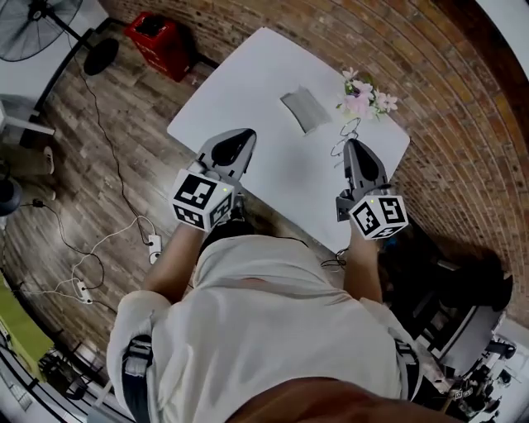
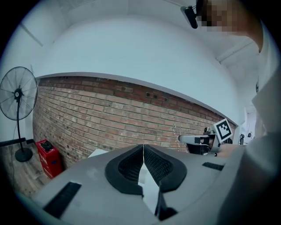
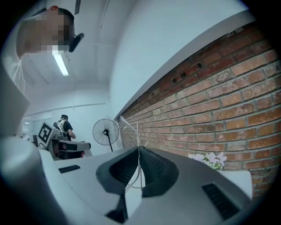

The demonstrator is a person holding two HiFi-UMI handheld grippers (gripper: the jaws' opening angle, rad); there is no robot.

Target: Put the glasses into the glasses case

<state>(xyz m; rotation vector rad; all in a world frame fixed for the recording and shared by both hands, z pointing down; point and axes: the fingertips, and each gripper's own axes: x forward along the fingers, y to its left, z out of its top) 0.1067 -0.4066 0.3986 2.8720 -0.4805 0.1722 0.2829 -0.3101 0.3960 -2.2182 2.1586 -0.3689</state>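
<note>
The grey glasses case (image 1: 304, 109) lies flat near the far side of the white table (image 1: 240, 91). Thin wire-frame glasses (image 1: 343, 137) hang in the air right of the case, with my right gripper (image 1: 352, 144) shut on them. In the right gripper view the wire frame (image 3: 127, 125) sticks up from between the shut jaws (image 3: 138, 150). My left gripper (image 1: 240, 135) hovers over the table's near left part, left of the case. Its jaws (image 2: 143, 147) are shut with nothing between them. The left gripper view also shows the right gripper (image 2: 204, 141) raised with the glasses (image 2: 175, 132).
A bunch of pink flowers (image 1: 364, 94) stands at the table's far right corner, close to the glasses. A red box (image 1: 158, 35) and a standing fan (image 1: 40, 23) are on the wooden floor at left, with cables (image 1: 99, 248). A brick wall (image 1: 413, 58) runs behind the table.
</note>
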